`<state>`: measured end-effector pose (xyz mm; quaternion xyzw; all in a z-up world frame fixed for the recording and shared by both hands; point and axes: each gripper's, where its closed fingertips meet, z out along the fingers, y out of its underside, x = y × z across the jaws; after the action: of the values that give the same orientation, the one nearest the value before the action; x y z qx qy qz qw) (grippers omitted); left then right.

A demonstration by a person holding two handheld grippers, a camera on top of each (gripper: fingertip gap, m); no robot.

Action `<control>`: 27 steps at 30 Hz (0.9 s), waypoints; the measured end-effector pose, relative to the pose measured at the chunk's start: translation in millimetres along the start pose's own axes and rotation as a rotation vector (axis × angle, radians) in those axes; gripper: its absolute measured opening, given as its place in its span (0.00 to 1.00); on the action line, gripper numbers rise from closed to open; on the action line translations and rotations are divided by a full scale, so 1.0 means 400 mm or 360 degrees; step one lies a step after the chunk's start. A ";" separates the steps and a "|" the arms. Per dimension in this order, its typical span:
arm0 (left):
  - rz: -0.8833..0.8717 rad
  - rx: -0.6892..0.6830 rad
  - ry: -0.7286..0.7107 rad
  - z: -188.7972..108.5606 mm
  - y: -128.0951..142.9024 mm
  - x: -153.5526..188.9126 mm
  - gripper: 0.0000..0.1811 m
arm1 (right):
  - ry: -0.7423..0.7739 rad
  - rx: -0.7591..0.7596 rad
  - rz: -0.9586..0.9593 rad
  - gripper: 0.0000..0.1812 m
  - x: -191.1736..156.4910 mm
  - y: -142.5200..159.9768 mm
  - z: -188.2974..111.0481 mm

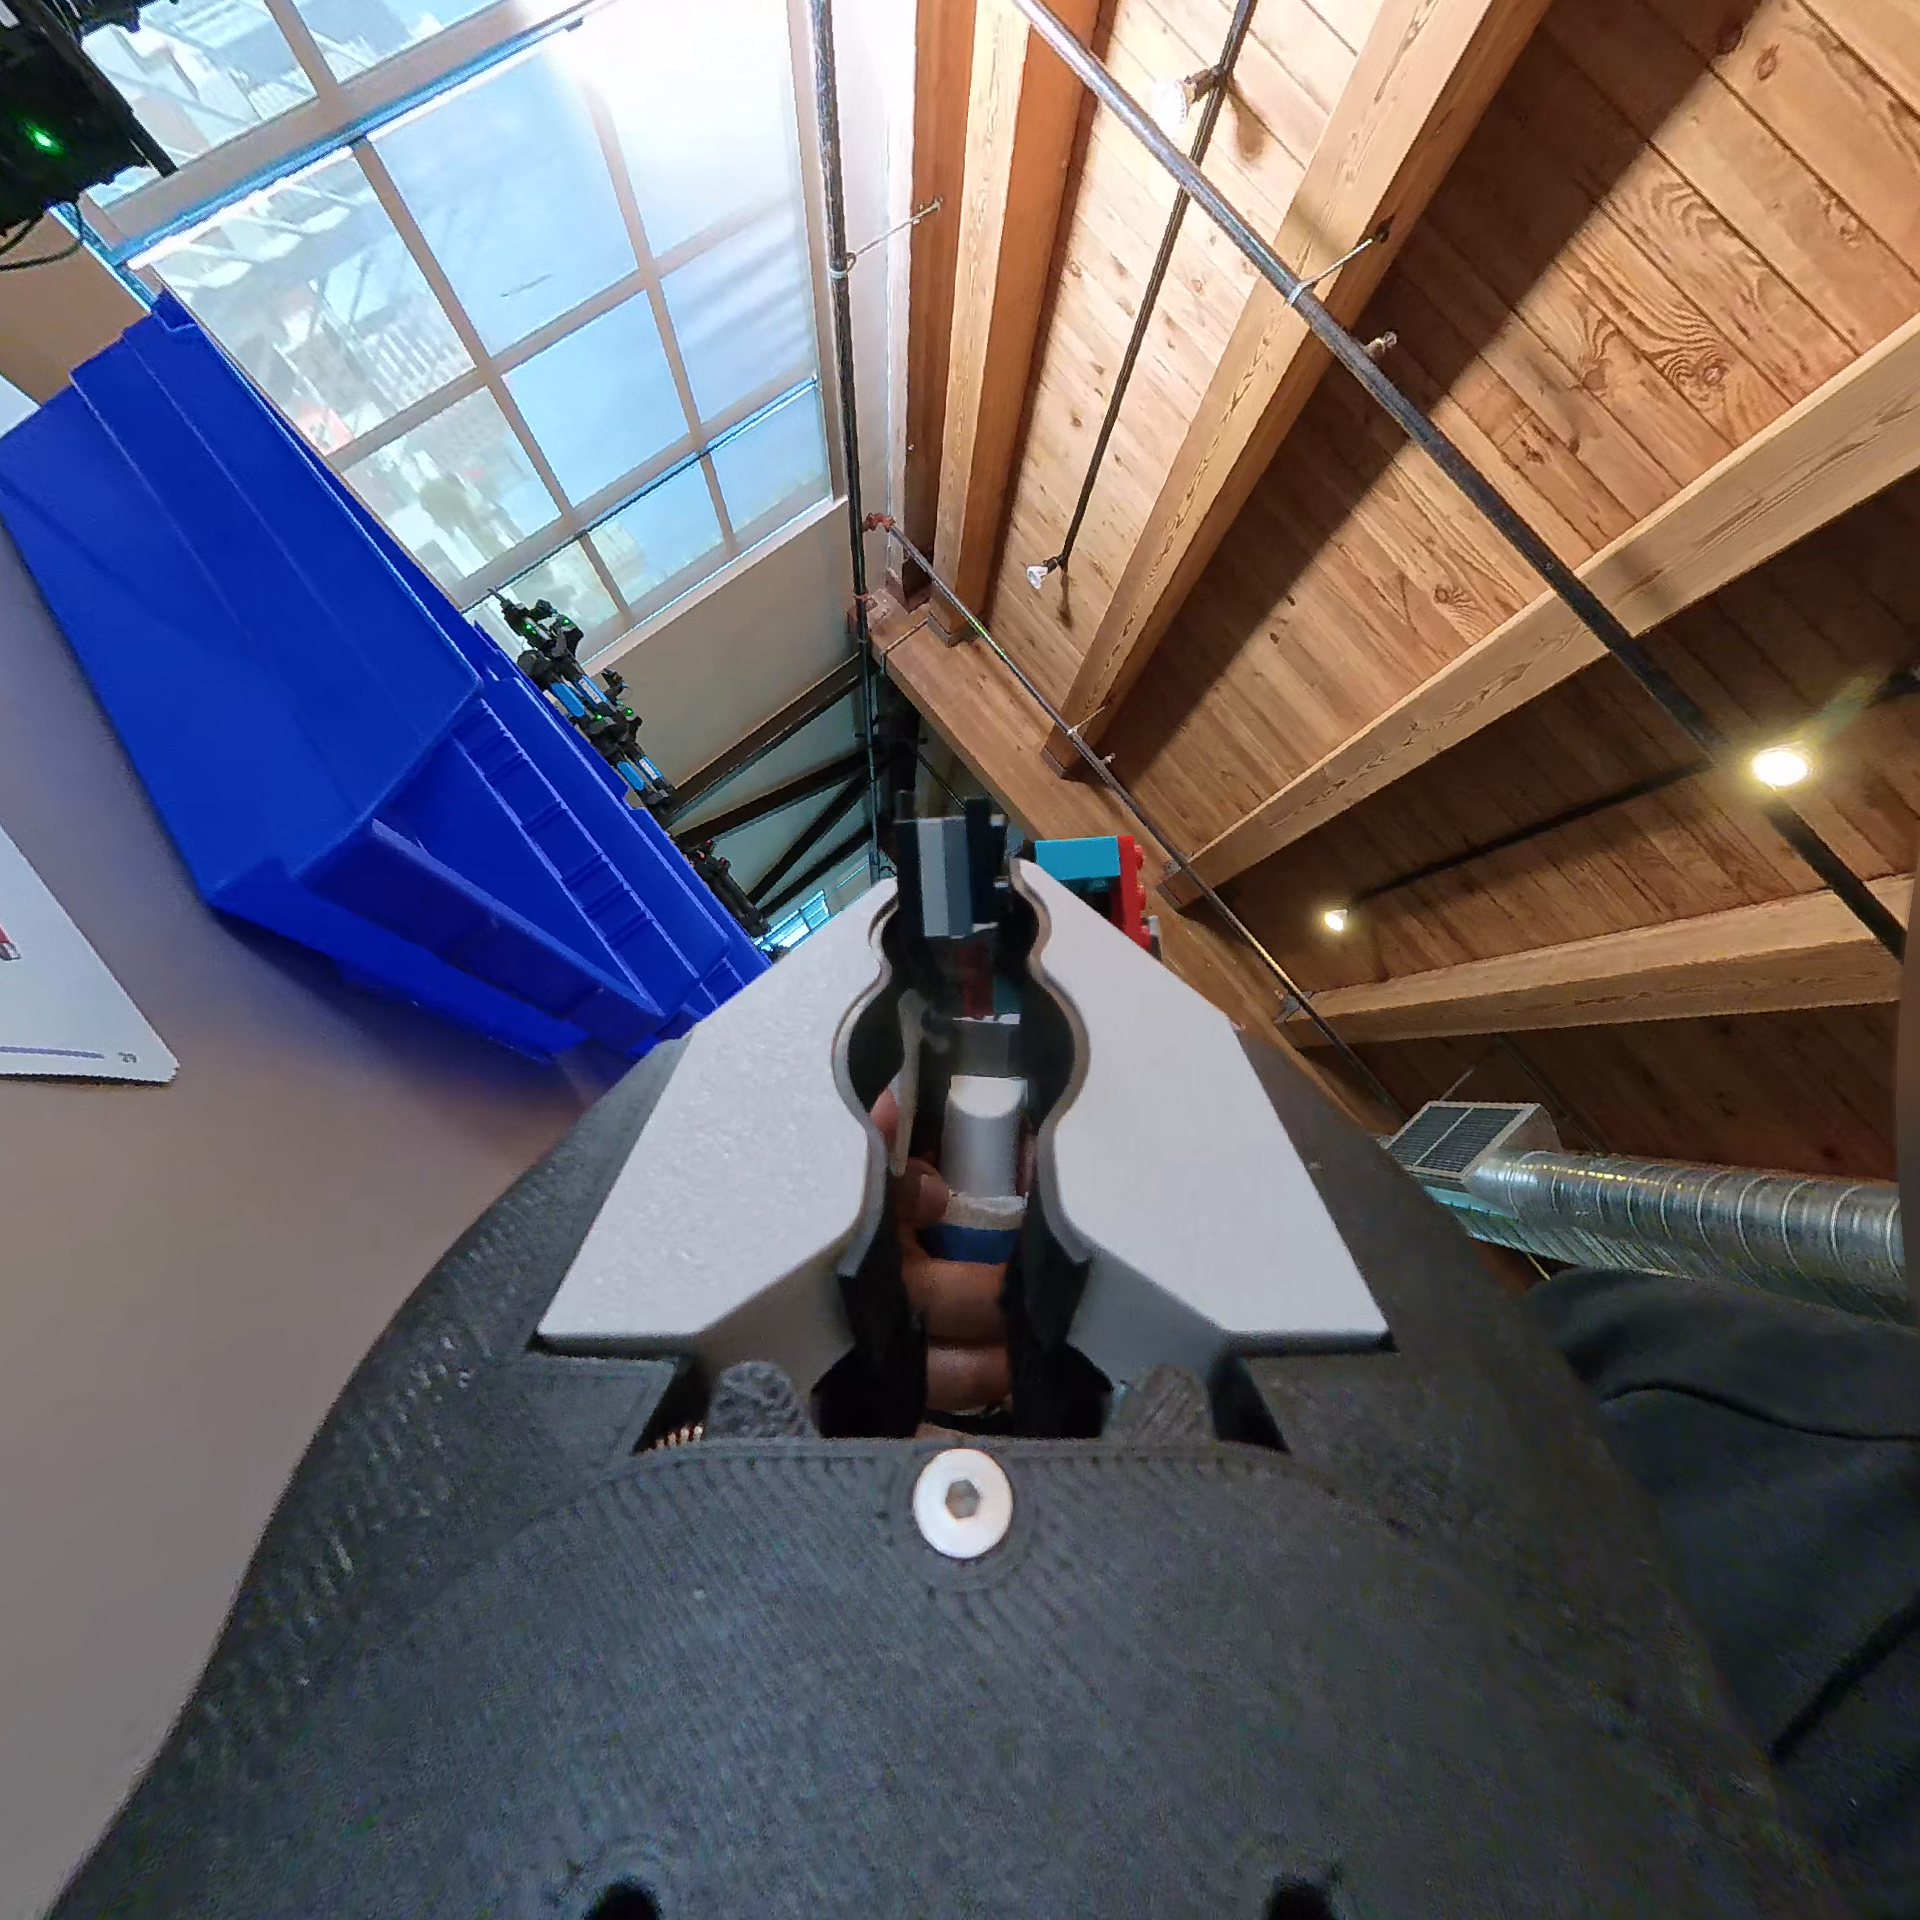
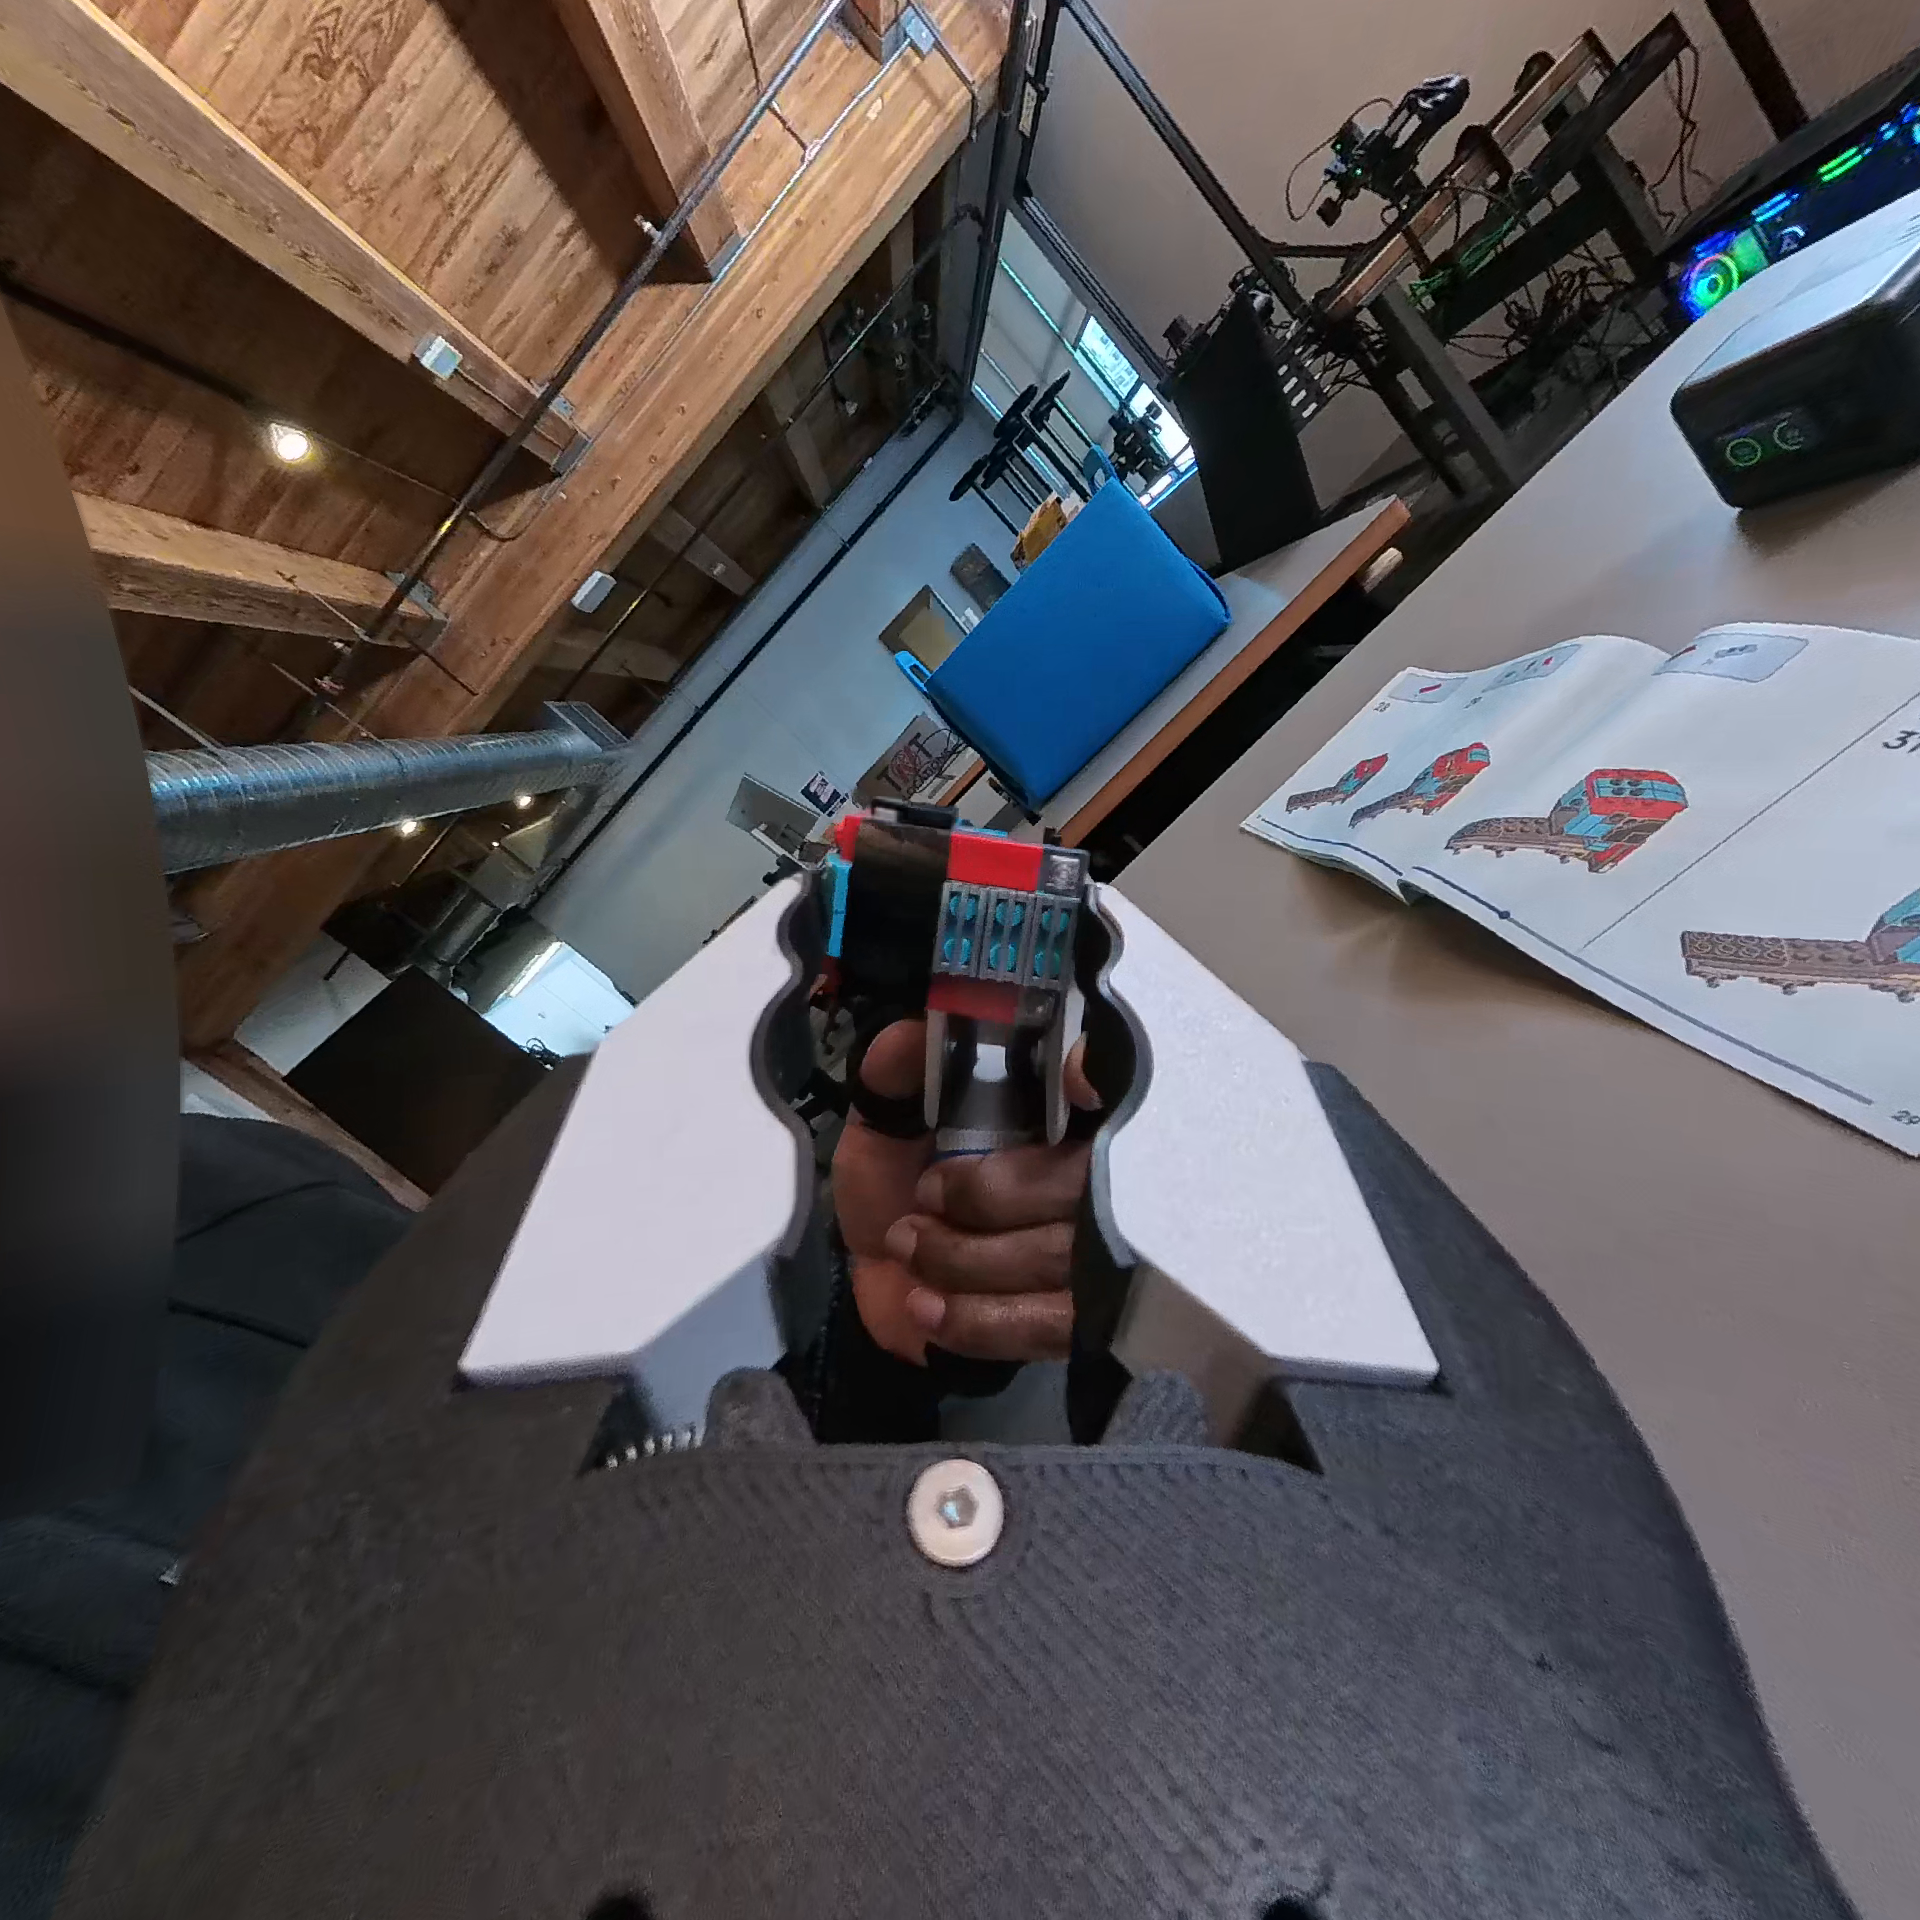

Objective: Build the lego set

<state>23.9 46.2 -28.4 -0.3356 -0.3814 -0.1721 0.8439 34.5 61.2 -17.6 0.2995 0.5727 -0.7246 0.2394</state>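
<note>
Both grippers are raised off the table and face each other. My right gripper [image 2: 945, 896] is shut on a small lego model [image 2: 961, 914] of red, teal, black and grey bricks. My left gripper [image 1: 956, 883] is shut on a dark blue and grey lego part [image 1: 948, 871]. Teal and red bricks of the model [image 1: 1091, 860] show just beyond this part. In each view, the person's other hand [image 2: 966, 1257] and the other gripper's handle show between the fingers. Whether the part is joined to the model is hidden.
Stacked blue bins [image 1: 312, 675] stand on the brown table [image 1: 208, 1247] at the left. The open instruction booklet [image 2: 1662, 831] lies on the table [image 2: 1455, 1195] at the right, its corner [image 1: 62, 935] also in the left wrist view. A black box device [image 2: 1818, 416] sits at the far right. My left and right fingertips are right by each other.
</note>
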 end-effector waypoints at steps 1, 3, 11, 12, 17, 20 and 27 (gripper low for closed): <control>-0.0014 0.0015 -0.0012 0.001 -0.002 -0.003 0.08 | 0.0026 -0.0012 -0.0003 0.27 0.006 0.001 -0.002; -0.0051 0.0057 -0.0043 -0.001 -0.009 -0.013 0.08 | 0.0049 -0.0073 -0.0042 0.40 0.012 0.009 -0.013; -0.0150 0.0080 -0.0251 -0.025 -0.015 -0.082 0.08 | 0.0699 -0.0066 -0.0481 0.34 0.160 -0.026 -0.271; -0.0158 0.0072 -0.0258 -0.025 -0.012 -0.086 0.08 | 0.0826 -0.0144 -0.0569 0.31 0.184 -0.013 -0.313; -0.0189 0.0012 -0.0273 -0.012 0.013 -0.097 0.08 | 0.1215 -0.0606 -0.0812 0.22 0.290 0.073 -0.422; -0.0197 -0.0036 -0.0284 -0.001 0.033 -0.102 0.08 | 0.1240 -0.0783 -0.0862 0.19 0.321 0.102 -0.412; -0.0166 -0.0054 -0.0305 -0.008 0.030 -0.103 0.08 | 0.1233 -0.1055 -0.0939 0.13 0.365 0.136 -0.380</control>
<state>5.4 53.9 -66.4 -0.3446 -0.4743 -0.1894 0.7877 -6.6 196.2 -183.3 0.2795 0.8734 -0.3807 -0.1183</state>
